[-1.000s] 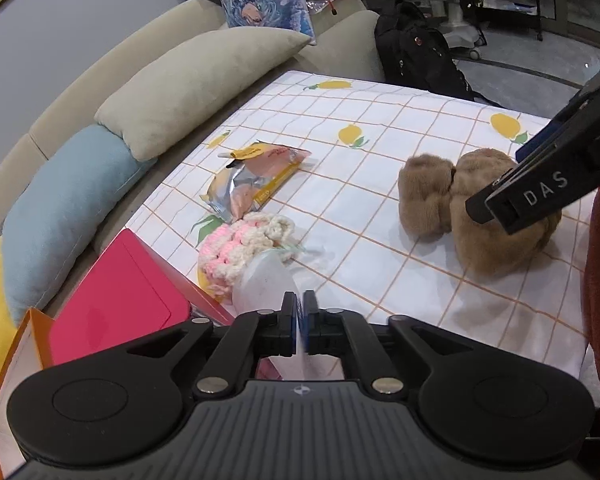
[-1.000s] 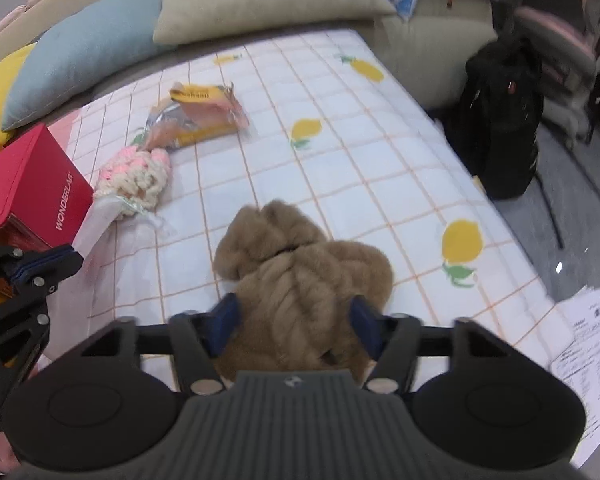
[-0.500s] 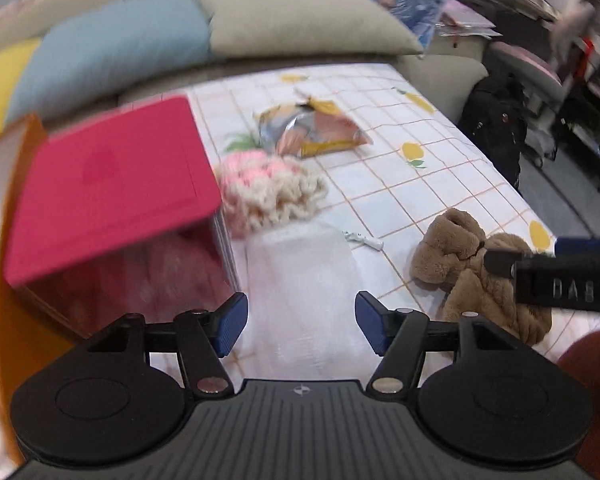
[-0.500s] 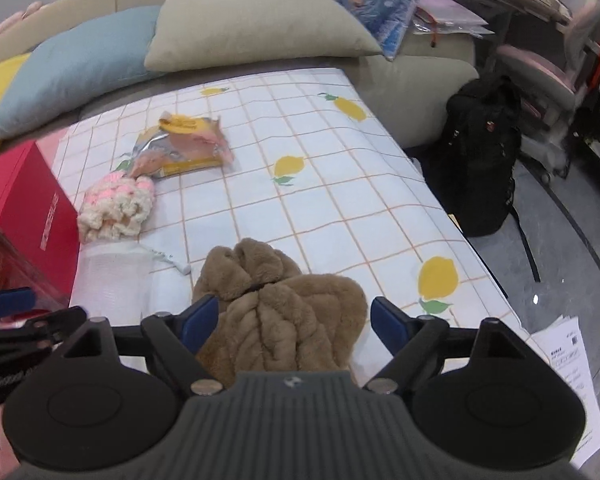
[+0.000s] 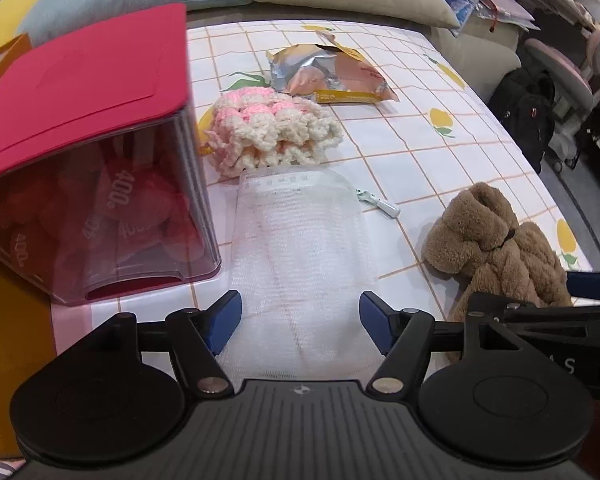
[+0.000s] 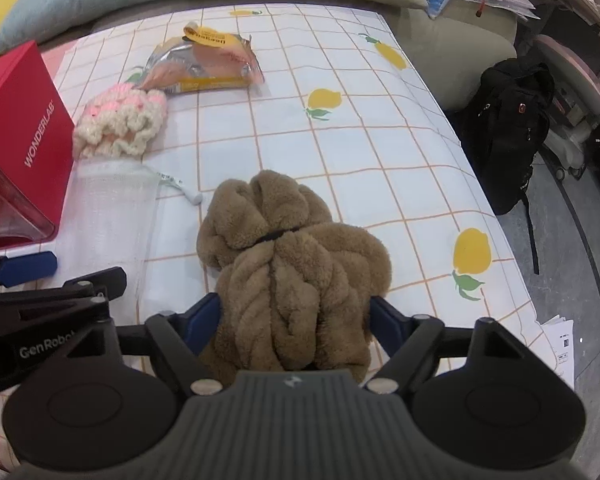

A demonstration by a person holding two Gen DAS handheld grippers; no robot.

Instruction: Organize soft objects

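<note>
Since one second ago the left gripper (image 5: 300,320) has let go of the white mesh bag (image 5: 300,236); its jaws now stand wide apart over the bag, which lies flat on the counter (image 6: 340,152). Just left of the bag stands the red box (image 5: 84,92); the pink crochet piece (image 5: 268,132) touches its far edge. The right gripper (image 6: 296,320) has its jaws on both sides of the brown plush toy (image 6: 292,264), and they are closing. Right of the toy the cloth is free up to the edge.
</note>
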